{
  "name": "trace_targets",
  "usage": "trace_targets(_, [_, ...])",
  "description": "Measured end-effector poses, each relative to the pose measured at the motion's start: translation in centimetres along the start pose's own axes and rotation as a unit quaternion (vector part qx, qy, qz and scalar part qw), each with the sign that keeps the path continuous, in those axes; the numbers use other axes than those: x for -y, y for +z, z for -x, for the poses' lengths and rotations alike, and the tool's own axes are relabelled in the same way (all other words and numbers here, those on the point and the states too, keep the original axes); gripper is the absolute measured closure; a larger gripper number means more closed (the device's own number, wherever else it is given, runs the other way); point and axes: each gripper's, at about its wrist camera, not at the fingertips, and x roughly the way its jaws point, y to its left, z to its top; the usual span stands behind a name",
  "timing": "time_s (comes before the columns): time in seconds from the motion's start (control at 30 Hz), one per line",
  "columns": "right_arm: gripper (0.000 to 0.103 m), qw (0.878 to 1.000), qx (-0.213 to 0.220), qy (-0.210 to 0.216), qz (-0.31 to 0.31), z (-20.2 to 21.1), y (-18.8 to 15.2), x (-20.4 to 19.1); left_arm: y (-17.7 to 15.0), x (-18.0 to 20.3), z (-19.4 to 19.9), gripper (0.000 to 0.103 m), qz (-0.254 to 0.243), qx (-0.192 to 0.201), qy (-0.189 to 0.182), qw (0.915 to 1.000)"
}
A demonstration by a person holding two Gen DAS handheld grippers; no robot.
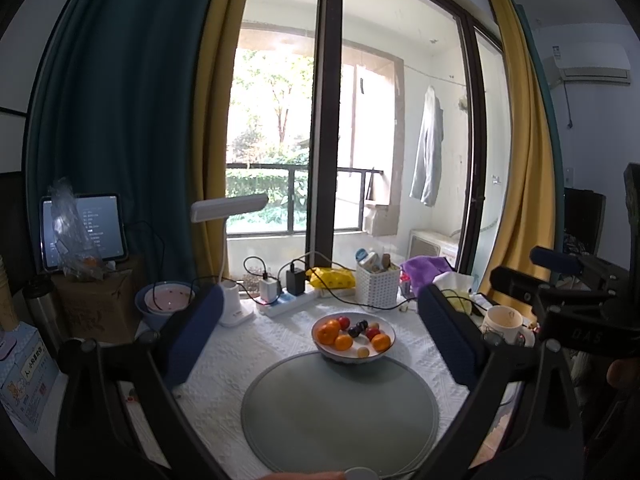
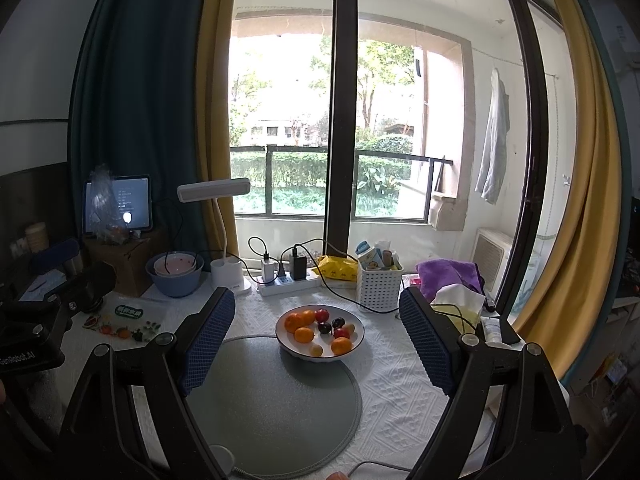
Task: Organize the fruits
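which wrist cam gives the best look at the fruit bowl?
Right wrist: the fruit bowl sits larger and nearer centre, each fruit distinct. Left wrist shows the same bowl smaller and farther off, unobstructed, on the far edge of the grey mat.

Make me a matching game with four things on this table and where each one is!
Things:
1. white bowl of fruit
2. white slatted plastic basket
3. blue bowl holding a pink bowl
4. round grey mat

Places:
A. far left, beside the white desk lamp's base
B. nearest the camera
C. on the mat's far edge
D. right of the white power strip

Pairs: 1-C, 2-D, 3-A, 4-B
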Motion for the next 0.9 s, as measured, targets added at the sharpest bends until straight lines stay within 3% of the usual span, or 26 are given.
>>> trace_targets(0.9, [0.016,1.000,-0.003,0.002,0.001,-0.01,-0.37,-0.01,-0.24,0.23,-0.09,0.005,-0.001,-0.001,0.000,1.0000])
